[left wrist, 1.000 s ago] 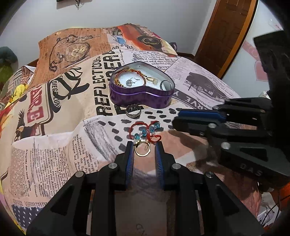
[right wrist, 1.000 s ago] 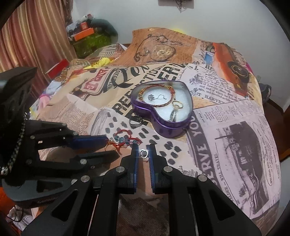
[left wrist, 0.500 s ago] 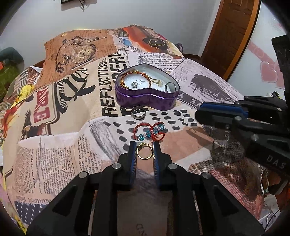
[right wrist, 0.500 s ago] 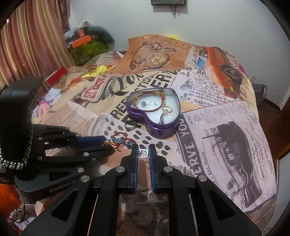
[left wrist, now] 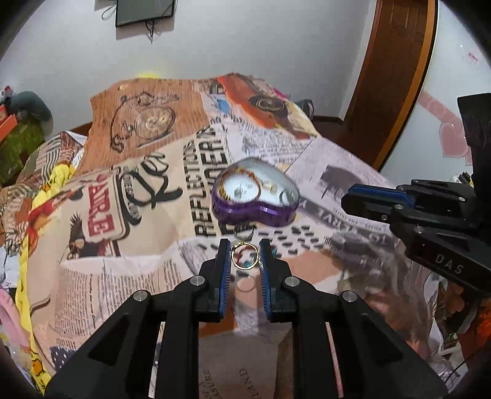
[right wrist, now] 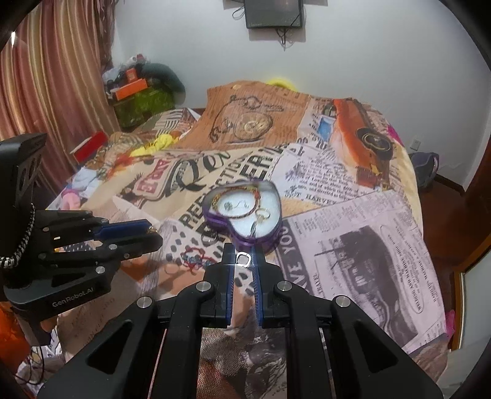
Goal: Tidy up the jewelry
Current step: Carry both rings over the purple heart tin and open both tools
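Note:
A purple heart-shaped tin (left wrist: 277, 214) (right wrist: 270, 237) sits on the printed bedspread and holds a bracelet, a pendant and rings. My left gripper (left wrist: 244, 255) is shut on a gold ring (left wrist: 236, 261) and holds it above the bedspread, short of the tin. My right gripper (right wrist: 243, 259) is shut on a small silver ring (right wrist: 242, 254), lifted just in front of the tin. A red and blue bead bracelet (right wrist: 194, 258) and a dark ring (right wrist: 209, 237) lie on the bedspread before the tin.
The bedspread (left wrist: 138, 276) covers the whole bed. Clutter and a green bag (right wrist: 144, 101) stand at the far left by a curtain. A wooden door (left wrist: 396, 79) is at the right. A dark screen (right wrist: 274, 13) hangs on the wall.
Both grippers have risen off the bedspread with their rings held and tilted up; the tin now sits further off in both views.

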### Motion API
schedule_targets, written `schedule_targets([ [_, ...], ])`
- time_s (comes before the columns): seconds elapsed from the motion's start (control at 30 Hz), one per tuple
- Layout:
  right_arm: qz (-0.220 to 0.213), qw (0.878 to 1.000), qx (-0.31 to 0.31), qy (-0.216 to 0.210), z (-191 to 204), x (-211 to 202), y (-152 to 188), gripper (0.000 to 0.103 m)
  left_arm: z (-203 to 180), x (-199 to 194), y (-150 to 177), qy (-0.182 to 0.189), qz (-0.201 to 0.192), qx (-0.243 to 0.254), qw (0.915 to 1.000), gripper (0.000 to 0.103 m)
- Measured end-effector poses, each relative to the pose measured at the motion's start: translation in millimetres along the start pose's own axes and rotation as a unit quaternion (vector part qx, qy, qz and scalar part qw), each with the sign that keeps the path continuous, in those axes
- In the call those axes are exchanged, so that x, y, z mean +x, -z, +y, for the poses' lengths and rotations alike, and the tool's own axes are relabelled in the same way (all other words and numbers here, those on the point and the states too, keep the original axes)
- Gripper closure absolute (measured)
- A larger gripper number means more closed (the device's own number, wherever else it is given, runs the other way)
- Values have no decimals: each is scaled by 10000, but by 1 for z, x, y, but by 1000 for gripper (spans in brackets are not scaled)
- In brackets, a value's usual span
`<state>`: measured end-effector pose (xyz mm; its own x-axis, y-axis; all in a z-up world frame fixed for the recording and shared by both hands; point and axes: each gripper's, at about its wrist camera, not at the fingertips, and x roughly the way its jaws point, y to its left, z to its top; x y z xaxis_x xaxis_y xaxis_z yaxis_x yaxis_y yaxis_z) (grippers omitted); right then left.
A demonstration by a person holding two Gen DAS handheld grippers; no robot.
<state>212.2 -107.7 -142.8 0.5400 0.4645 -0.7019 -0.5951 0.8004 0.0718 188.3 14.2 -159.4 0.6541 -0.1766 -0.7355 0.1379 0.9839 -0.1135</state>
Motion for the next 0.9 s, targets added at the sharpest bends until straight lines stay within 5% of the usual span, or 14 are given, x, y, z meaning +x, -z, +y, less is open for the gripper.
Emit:
schedule_targets([
  [0.43, -347, 9994, 60, 45, -8, 0, -21, 93, -6, 5, -29, 83, -278, 85, 9995, 86],
  [0.9, -172, 9998, 115, -68, -18, 39, -30, 93, 12, 43, -51, 127, -196, 63, 9997, 86],
])
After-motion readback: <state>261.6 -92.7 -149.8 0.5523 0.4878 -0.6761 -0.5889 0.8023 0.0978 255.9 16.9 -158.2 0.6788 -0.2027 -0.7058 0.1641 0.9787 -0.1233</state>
